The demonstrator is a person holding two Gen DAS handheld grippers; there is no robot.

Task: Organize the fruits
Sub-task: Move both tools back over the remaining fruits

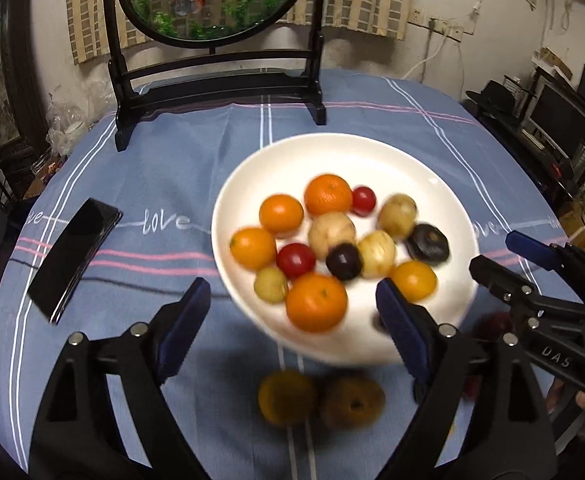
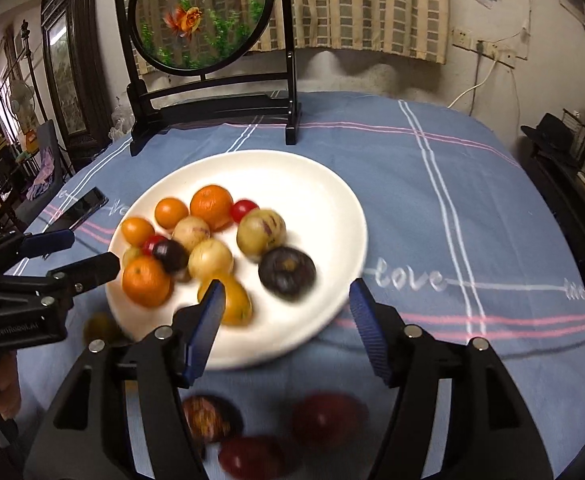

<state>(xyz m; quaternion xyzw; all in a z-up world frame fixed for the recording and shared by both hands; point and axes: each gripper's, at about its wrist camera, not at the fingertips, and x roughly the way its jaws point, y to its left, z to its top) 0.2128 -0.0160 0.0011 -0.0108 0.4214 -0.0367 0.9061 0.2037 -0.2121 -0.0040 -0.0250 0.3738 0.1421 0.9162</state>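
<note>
A white plate (image 1: 332, 152) (image 2: 324, 184) on the blue tablecloth holds several fruits: oranges (image 1: 316, 302) (image 2: 146, 280), pale yellow fruits (image 1: 331, 234) (image 2: 260, 232), red tomatoes (image 1: 295, 259) and dark purple fruits (image 1: 427, 242) (image 2: 287, 272). My left gripper (image 1: 292, 316) is open and empty, over the plate's near edge. My right gripper (image 2: 288, 320) is open and empty, over the plate's near right edge; it also shows in the left wrist view (image 1: 508, 256). Two yellowish fruits (image 1: 288, 396) lie on the cloth below the left gripper. Red and dark fruits (image 2: 328, 416) lie below the right gripper.
A black phone (image 1: 74, 252) lies on the cloth at the left. A black-framed round goldfish screen (image 1: 212, 0) (image 2: 200, 16) stands at the table's back. Shelves with electronics (image 1: 552, 128) stand beyond the table's right side. The left gripper shows in the right wrist view (image 2: 80, 252).
</note>
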